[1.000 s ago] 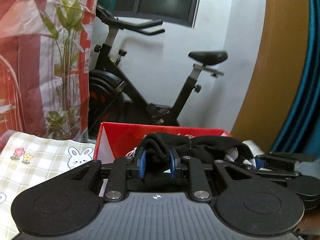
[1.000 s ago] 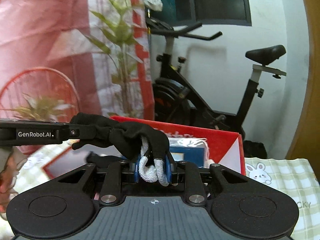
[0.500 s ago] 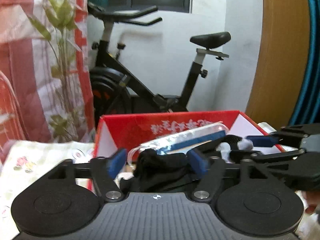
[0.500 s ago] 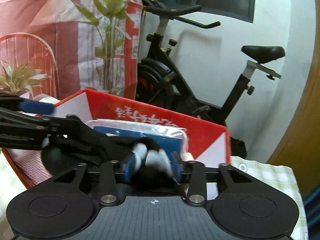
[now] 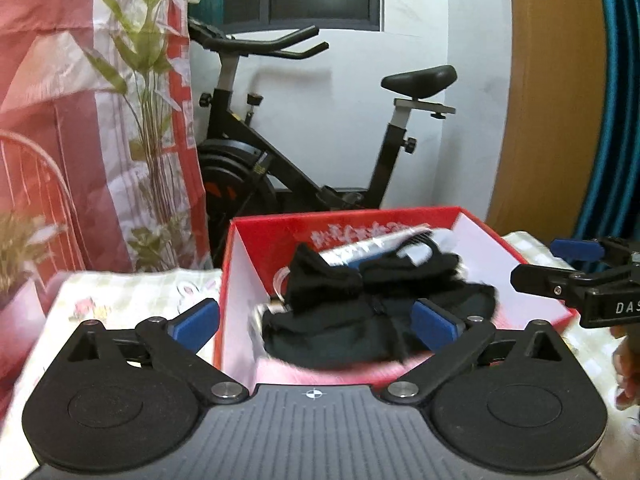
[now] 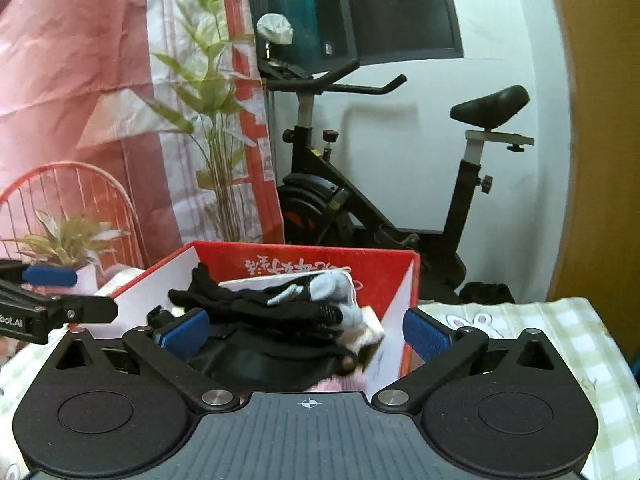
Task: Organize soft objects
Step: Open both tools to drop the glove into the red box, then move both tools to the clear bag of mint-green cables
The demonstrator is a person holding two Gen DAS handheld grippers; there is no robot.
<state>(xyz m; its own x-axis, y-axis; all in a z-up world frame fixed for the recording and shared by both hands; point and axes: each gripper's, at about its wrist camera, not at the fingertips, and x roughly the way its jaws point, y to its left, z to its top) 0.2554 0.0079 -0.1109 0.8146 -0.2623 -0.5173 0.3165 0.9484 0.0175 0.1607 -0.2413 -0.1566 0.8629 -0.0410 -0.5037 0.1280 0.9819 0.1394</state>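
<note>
Left wrist view: the left gripper point(image 5: 316, 320) is seen with its blue pads spread wide and nothing held between them. Just beyond it stands the red box point(image 5: 400, 218), and the black gloves point(image 5: 376, 300) lie heaped inside that box, draped over a blue-and-white packet point(image 5: 372, 246) propped against the box's far wall. One pad is placed outside the box's left wall, the other over its interior.

From the right wrist view, the right gripper point(image 6: 304, 330) is likewise shown fully parted and empty, poised at the near edge of the same box. The gloves are laid across the box from its left wall toward its right, grey fingertips point(image 6: 332, 286) at the right end; their long axis is thus set crosswise to both grippers. A pink soft item point(image 6: 340, 382) is glimpsed in the box's near corner, mostly hidden.

The box is set on a checked cloth point(image 6: 560, 344) covering the worktop. An exercise bike point(image 5: 304, 152) is seen behind the box.

The gloves are judged to be deposited. They lie directly ahead of both grippers and slightly below, at about equal reach, so any tidying push would be made forward and down into the box.
</note>
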